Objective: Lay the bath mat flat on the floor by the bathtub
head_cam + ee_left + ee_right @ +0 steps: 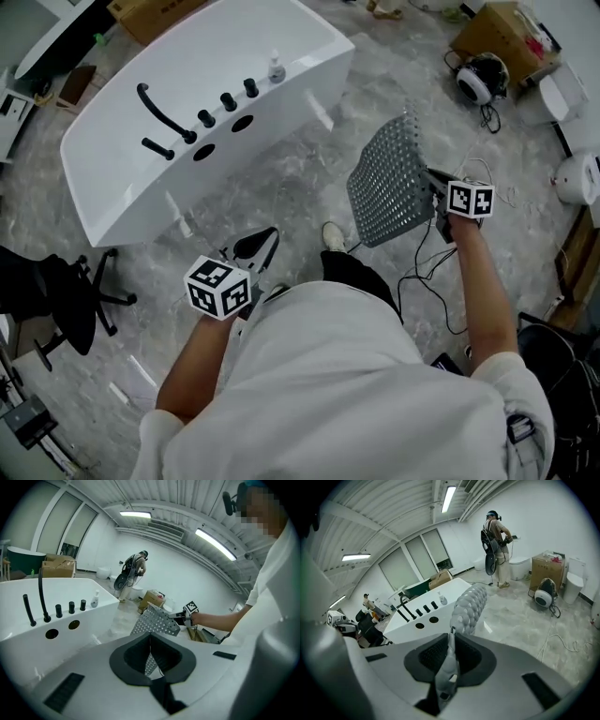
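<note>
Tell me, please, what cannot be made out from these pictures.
- The floor beneath the person: head view, hidden by their torso.
- Lower part of the bath mat: left gripper view, mostly behind the left gripper.
- Dotted face of the bath mat: right gripper view shows it only edge-on.
- Label of the bottle on the bathtub: too small everywhere.

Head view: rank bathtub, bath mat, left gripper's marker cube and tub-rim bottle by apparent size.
1. bathtub
2. bath mat
3. marker cube on the left gripper, enlarged by nearness to the camera
4. bottle
</note>
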The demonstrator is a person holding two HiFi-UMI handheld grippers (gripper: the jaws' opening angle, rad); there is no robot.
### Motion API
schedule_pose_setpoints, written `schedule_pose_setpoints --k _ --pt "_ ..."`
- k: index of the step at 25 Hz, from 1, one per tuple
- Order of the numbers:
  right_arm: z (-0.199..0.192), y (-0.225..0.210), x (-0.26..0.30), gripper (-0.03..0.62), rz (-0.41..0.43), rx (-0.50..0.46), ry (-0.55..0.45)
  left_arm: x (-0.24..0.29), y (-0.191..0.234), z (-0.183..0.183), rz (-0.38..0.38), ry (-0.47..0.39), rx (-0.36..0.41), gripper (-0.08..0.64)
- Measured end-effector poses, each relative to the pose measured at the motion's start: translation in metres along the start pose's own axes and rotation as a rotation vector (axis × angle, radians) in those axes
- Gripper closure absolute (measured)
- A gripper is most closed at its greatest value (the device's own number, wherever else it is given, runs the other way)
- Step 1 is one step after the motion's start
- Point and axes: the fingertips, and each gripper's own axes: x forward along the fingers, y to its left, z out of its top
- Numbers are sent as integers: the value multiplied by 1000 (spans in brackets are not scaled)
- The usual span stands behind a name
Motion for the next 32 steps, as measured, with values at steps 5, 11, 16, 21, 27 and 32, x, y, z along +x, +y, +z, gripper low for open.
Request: schedule_pose_setpoints --k 5,11,16,21,27,32 --pt "56 -63 60 537 30 -31 28 56 0 32 66 9 -41 541" --pt "108 -124 137 535 23 -68 43 92 7 45 145 27 -97 541" --pt "140 -149 210 535 3 -145 51 109 23 32 165 51 -166 541" --pt "131 -148 296 535 -11 -231 85 121 49 7 160 44 -254 541" --pt "77 -96 389 535 39 -226 149 125 78 -30 167 18 -364 541" --pt "21 -20 441 532 112 -192 196 106 98 -46 168 -46 -427 541"
